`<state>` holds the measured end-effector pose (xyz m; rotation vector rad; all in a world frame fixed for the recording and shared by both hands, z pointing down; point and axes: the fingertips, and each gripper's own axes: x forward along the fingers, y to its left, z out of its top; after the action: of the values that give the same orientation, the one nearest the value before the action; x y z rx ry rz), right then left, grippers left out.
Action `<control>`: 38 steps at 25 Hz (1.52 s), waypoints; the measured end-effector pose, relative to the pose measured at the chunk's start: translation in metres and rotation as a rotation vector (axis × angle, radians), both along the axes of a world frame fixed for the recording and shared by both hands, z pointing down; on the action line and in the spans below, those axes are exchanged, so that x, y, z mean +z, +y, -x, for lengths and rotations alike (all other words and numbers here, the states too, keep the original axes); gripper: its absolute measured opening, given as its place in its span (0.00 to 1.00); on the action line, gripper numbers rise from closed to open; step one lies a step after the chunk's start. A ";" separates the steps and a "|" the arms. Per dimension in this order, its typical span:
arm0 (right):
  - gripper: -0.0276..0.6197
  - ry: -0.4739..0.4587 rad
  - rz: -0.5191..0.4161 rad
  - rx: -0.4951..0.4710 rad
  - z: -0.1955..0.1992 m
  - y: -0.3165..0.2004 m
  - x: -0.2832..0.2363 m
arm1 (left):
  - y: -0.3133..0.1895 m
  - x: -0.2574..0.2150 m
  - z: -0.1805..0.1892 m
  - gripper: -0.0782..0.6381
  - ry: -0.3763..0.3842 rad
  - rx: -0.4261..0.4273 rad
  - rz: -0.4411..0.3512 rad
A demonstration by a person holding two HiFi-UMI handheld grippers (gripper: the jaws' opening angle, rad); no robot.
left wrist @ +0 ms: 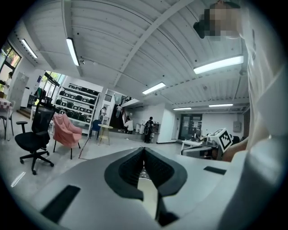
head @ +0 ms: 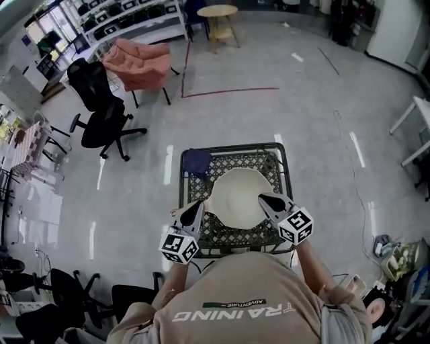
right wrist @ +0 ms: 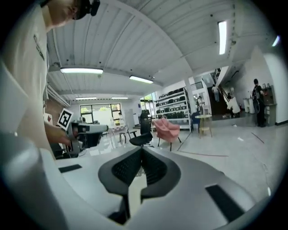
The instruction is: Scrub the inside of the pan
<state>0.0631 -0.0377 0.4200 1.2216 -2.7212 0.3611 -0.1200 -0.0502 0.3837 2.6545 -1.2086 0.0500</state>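
Note:
A cream pan (head: 236, 196) lies on a small black mesh-topped table (head: 232, 146), and a dark blue pad (head: 197, 162) rests at the table's far left corner. My left gripper (head: 193, 209) is held up over the pan's near left rim. My right gripper (head: 270, 201) is raised over its near right rim. In the left gripper view the left gripper (left wrist: 143, 149) points out level across the room, jaws shut together and empty. The right gripper view shows the right gripper (right wrist: 142, 150) likewise shut on nothing. Neither gripper view shows the pan.
A black office chair (head: 101, 107) and a pink chair (head: 141, 64) stand on the floor to the far left. A round wooden table (head: 217, 13) is at the back. White table legs (head: 410, 121) stand at the right edge. Chair bases crowd the near left.

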 end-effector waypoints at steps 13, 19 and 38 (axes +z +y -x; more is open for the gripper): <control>0.07 0.000 -0.286 0.046 0.022 -0.028 -0.149 | -0.036 -0.068 -0.017 0.13 0.018 0.063 -0.137; 0.07 0.008 -0.290 0.095 0.009 -0.028 -0.152 | -0.051 -0.082 -0.006 0.13 0.021 -0.020 -0.134; 0.07 0.052 -0.281 0.047 0.008 -0.044 -0.137 | -0.052 -0.073 -0.013 0.13 -0.024 -0.069 -0.144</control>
<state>0.0555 -0.0820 0.2830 1.3408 -2.7703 -0.0521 -0.1067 -0.1022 0.3112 2.7380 -1.3585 -0.0173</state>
